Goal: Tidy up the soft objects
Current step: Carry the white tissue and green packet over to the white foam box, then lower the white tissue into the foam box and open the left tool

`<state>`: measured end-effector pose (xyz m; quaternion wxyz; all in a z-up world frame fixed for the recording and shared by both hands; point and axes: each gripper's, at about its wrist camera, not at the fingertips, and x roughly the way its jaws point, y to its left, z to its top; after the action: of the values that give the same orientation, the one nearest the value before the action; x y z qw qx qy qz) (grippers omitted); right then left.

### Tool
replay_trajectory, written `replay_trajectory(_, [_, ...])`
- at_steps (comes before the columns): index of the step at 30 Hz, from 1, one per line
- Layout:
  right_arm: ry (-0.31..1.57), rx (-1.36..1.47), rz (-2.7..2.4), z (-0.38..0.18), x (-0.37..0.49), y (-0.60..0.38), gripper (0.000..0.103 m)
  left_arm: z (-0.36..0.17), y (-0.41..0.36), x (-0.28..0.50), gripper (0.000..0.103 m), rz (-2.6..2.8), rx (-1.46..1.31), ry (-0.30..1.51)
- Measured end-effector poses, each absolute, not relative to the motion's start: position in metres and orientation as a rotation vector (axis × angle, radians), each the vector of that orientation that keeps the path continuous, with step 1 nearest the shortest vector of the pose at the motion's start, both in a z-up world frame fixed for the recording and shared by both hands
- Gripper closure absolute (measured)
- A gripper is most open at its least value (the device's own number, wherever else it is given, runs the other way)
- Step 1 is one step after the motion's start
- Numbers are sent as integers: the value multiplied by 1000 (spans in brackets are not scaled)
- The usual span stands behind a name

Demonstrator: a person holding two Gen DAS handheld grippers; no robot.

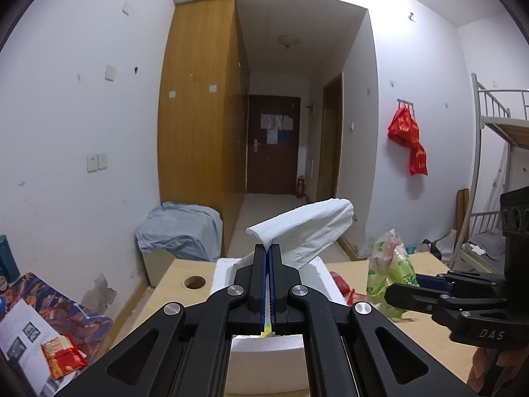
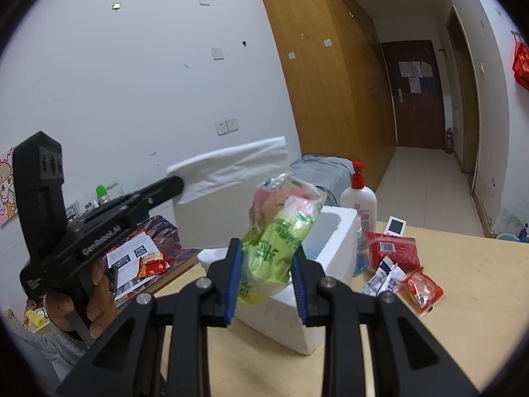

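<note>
Above the white foam box (image 2: 334, 241) at the middle of the counter (image 2: 463, 297), two soft things hang in the air. The folded white tissue (image 1: 307, 228) is pinched at one edge by the left tongs (image 1: 267, 248), pads pressed together on the thin fold; the free end juts forward and sags a little. It looks very light, limp and easy to tear, so a flat grip along a folded edge seems safer than a corner. The green and pink plastic packet (image 2: 281, 231) sits between the blue pads of the right tongs (image 2: 266, 278), gripped low across its body, jaws partly closed on it. It reads as a squashy film pack, likely slippery, and it bulges above the pads; holding it mid-body should stop it from tipping. The box stands open just beyond both loads, its hollow showing in the right wrist view. Right of the box a white pump bottle (image 2: 358, 201) stands upright, and red snack packets (image 2: 393, 248) with smaller sachets lie flat on the counter near it. A hand (image 2: 82, 297) grips the left handle at the lower left. Farther off, a printed sheet (image 2: 132, 258) lies on a patterned cloth.
</note>
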<state>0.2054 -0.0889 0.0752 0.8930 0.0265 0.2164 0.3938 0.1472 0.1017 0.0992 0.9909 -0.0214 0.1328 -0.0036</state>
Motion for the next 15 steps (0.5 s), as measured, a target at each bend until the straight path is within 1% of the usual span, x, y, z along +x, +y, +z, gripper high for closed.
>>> replay_trajectory(15, [502,57,807,63,224,-83,71,62,107,200,102,7,-48,402])
